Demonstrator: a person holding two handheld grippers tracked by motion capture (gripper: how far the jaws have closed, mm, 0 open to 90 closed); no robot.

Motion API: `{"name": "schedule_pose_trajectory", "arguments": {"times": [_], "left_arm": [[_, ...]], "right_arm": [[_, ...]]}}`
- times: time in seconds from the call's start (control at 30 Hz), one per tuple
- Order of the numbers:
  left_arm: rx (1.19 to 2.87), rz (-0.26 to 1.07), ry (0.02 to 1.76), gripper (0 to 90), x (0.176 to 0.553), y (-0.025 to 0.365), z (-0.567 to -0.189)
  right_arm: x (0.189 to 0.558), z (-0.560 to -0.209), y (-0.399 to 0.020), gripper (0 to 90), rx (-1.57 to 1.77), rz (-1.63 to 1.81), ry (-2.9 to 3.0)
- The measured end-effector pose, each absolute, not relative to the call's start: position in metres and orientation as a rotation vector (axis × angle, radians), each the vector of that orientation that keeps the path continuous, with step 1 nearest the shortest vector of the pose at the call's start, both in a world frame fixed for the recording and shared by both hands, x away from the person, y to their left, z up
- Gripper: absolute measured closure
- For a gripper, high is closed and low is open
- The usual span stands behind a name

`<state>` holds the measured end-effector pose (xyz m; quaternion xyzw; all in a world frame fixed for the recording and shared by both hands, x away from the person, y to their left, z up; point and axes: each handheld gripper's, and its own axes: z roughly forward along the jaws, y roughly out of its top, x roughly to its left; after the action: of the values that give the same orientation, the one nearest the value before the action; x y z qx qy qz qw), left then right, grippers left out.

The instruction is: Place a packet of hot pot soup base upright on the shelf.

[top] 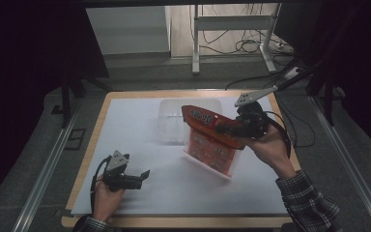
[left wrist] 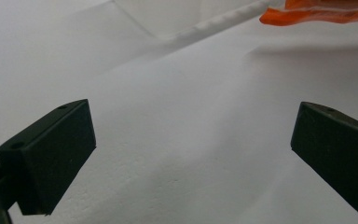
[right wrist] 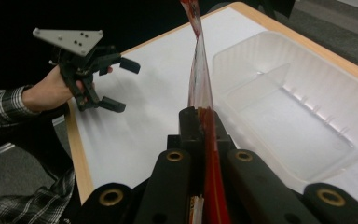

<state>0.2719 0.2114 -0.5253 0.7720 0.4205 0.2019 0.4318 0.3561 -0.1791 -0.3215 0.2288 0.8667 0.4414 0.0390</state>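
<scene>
White paper covers the worktop, with a clear tray toward its far edge. Right gripper has its fingers clamped on the top of an orange packet, hanging just beside the tray. Lift until the bottom corner (likely dragging) clears the rim, then lower inside. Left gripper, fingers apart and empty, sits well away from the tray, leaving open room.

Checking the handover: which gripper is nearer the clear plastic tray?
Right. The right gripper, shut on the orange packet, hangs beside the clear plastic tray; the left gripper, open, rests well short of it.
</scene>
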Motion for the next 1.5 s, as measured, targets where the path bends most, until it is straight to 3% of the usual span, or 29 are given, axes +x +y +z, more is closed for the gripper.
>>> {"name": "schedule_pose_trajectory", "arguments": {"times": [0.5, 1.5], "left_arm": [[1.928, 0.473, 1.054, 0.0, 0.273, 0.211, -0.525], [2.002, 0.490, 1.052, 0.0, 0.273, 0.202, -0.525]], "right_arm": [[0.381, -0.299, -0.189, 88.9, 0.763, 1.438, 2.582], [0.451, -0.297, -0.174, 88.9, 0.885, 1.536, 2.477]]}}
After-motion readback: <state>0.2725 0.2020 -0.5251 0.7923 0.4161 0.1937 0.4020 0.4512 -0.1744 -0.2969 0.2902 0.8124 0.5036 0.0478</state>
